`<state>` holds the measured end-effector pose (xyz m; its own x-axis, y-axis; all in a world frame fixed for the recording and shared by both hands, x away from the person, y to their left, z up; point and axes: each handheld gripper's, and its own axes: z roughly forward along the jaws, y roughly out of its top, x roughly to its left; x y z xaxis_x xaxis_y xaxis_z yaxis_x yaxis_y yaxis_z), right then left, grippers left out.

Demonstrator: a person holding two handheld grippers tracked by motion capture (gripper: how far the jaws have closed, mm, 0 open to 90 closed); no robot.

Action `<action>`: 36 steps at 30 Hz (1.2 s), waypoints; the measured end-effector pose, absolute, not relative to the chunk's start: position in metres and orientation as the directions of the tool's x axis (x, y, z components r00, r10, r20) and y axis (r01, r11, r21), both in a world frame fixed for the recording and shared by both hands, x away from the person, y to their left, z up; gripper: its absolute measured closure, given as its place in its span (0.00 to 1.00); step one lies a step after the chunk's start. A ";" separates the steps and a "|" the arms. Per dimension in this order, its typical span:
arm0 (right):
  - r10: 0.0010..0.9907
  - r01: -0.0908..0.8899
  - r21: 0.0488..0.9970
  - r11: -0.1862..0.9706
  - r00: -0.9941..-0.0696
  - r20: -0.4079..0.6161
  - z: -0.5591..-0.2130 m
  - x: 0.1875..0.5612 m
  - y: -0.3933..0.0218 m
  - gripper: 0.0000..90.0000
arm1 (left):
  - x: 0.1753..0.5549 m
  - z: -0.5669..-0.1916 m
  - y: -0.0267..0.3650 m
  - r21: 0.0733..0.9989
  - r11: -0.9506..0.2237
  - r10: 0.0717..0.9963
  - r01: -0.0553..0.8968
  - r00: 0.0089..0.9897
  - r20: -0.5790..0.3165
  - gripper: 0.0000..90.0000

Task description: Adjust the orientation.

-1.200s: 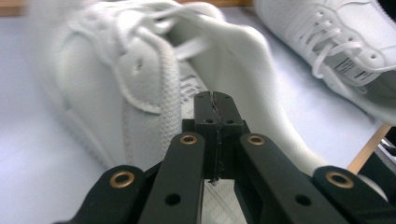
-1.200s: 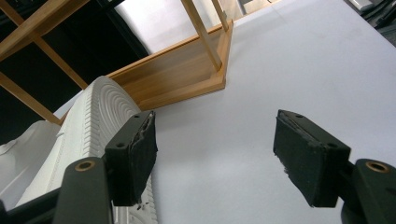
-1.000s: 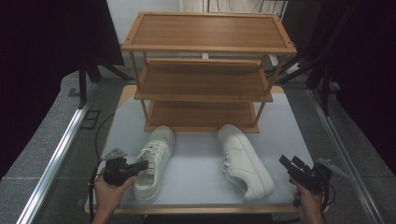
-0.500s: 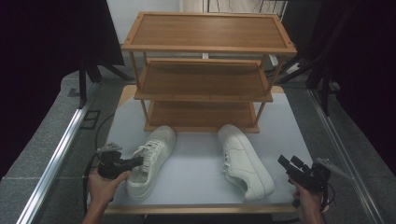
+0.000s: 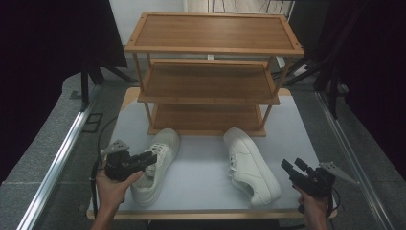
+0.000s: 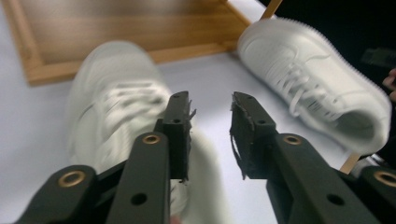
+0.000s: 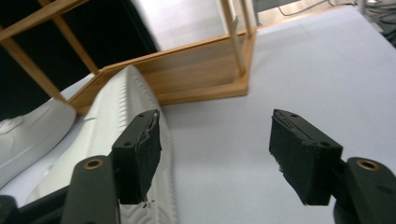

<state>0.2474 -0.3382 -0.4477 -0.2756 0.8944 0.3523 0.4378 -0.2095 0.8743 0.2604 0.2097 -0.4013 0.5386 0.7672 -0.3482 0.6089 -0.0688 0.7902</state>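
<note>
Two white sneakers lie on the white table in front of a wooden shelf rack [image 5: 210, 81]. The left shoe [image 5: 160, 148] [image 6: 116, 102] points its toe at the rack's lowest board. My left gripper [image 5: 149, 158] [image 6: 210, 128] hovers over the shoe's opening; its jaws have just been opening, and nothing is between them. The right shoe [image 5: 251, 165] [image 6: 317, 88] lies to the right. My right gripper [image 5: 289, 166] [image 7: 215, 144] is open beside that shoe's heel [image 7: 126, 98]; its jaws have just been closing a little, with only bare table between them.
The rack has three wooden boards with nothing on them; its lowest board [image 7: 196, 70] sits on the table just behind the shoes. The white tabletop [image 5: 201, 177] has bare room between the shoes. A metal rail [image 5: 52, 167] runs along the left, and dark curtains hang on both sides.
The left gripper was shut at the left shoe's edge; it has now lifted slightly and opened. That shoe's heel has shifted a little to the left. The right hand has kept still.
</note>
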 end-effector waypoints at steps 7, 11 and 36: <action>0.884 0.424 0.900 -0.106 -0.375 0.281 -0.440 0.241 -0.323 0.49 | 0.267 -0.404 0.180 0.801 -0.052 0.744 0.596 0.558 -0.367 0.71; 0.863 0.412 0.910 -0.045 -0.443 0.244 -0.434 0.237 -0.314 0.58 | 0.266 -0.408 0.177 0.799 -0.058 0.743 0.599 0.560 -0.366 0.70; 0.693 0.359 0.801 0.479 -0.715 -0.093 -0.446 0.218 -0.204 0.97 | 0.258 -0.418 0.178 0.784 -0.033 0.720 0.620 0.559 -0.412 0.63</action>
